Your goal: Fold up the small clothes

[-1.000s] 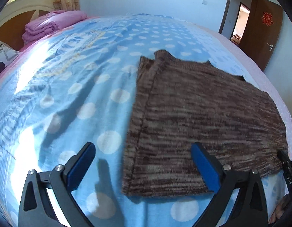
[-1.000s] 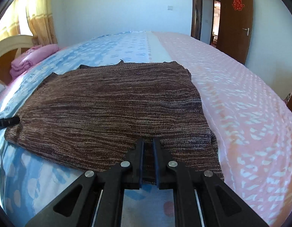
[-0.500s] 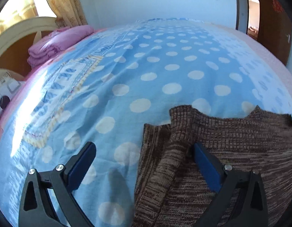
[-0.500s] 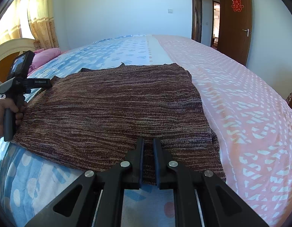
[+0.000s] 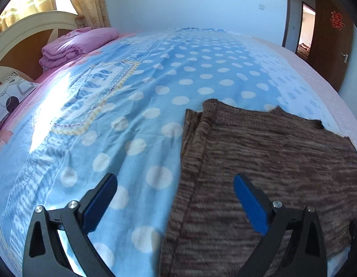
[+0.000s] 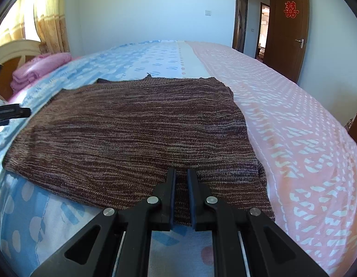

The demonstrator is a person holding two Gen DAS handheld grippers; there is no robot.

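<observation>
A brown knitted sweater [image 5: 266, 168] lies flat on the bed; it also shows in the right wrist view [image 6: 136, 133]. My left gripper [image 5: 175, 189] is open and empty, held above the sweater's left edge, one finger over the blue sheet, the other over the knit. My right gripper [image 6: 181, 180] is shut at the sweater's near hem, with knit fabric showing in the narrow gap between its fingers. The left gripper's body [image 6: 9, 113] shows at the left edge of the right wrist view.
The bed has a blue dotted sheet [image 5: 141, 87] and a pink patterned cover [image 6: 300, 133]. Folded pink bedding [image 5: 72, 46] and a pillow [image 5: 9, 99] lie by the headboard [image 5: 23, 32]. A brown door [image 6: 291, 30] stands open at the right.
My left gripper swung forward toward the sweater's far collar corner, then pulled back and up along the left edge. My right gripper stayed shut at the hem.
</observation>
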